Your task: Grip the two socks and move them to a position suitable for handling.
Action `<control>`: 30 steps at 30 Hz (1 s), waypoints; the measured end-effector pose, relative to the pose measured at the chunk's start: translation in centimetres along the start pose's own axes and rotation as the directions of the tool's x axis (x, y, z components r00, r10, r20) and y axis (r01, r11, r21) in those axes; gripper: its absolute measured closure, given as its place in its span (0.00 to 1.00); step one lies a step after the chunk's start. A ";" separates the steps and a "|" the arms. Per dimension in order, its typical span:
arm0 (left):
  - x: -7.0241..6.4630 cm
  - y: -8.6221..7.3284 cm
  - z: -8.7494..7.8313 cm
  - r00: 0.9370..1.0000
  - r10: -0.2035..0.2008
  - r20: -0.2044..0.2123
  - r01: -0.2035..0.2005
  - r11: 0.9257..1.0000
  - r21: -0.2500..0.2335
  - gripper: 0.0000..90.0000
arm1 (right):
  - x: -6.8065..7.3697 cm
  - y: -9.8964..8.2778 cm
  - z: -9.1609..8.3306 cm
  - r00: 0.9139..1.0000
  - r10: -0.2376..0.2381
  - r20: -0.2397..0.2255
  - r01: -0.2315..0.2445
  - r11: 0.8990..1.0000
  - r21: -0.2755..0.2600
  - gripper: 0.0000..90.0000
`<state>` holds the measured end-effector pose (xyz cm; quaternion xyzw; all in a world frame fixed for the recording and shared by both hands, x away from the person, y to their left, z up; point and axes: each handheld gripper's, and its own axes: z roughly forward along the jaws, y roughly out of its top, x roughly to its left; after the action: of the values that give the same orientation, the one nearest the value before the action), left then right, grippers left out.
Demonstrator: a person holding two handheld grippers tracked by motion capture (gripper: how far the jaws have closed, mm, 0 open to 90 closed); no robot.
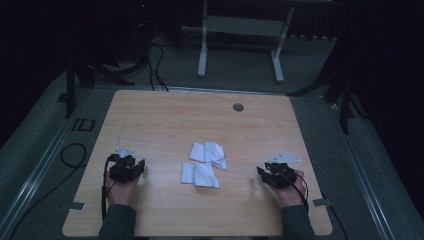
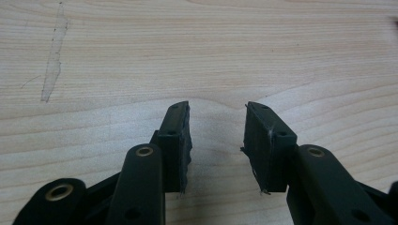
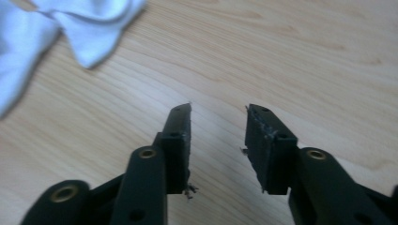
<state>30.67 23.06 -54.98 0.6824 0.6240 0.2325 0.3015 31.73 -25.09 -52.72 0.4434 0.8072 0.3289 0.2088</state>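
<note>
Two tongs low on the counter (image 1: 150, 110): left tongs (image 1: 141, 165) and right tongs (image 1: 260, 172) both apart, empty. Two white cloths (image 1: 205, 165) lie between them, mid-counter; bare wood around.

I see two white socks (image 1: 205, 165) mid-table, crumpled, lying flat: one (image 1: 209, 152) farther from me, other (image 1: 199, 175) nearer, edges touching, both untouched.
</note>
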 end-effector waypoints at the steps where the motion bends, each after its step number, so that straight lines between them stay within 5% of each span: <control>1: 0.0 0.0 -0.1 1.000 0.000 0.002 0.000 1.000 0.001 0.68 | 0.3 0.2 -0.1 1.000 -0.010 -0.003 0.010 1.000 -0.002 0.71; 12: -0.2 0.0 -0.2 1.000 0.012 0.013 -0.012 1.000 0.002 0.68 | 3.2 1.8 -0.6 0.993 -0.103 -0.059 0.102 0.995 -0.020 0.99; 30: -0.2 0.0 -0.3 1.000 0.013 0.018 -0.013 1.000 -0.001 0.68 | 8.5 4.0 1.8 0.960 -0.236 -0.151 0.239 0.971 -0.002 1.00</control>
<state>30.41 22.89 -54.74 0.6884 0.6168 0.2286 0.3057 30.82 -15.65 -51.50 0.3190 0.8707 0.3272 0.1816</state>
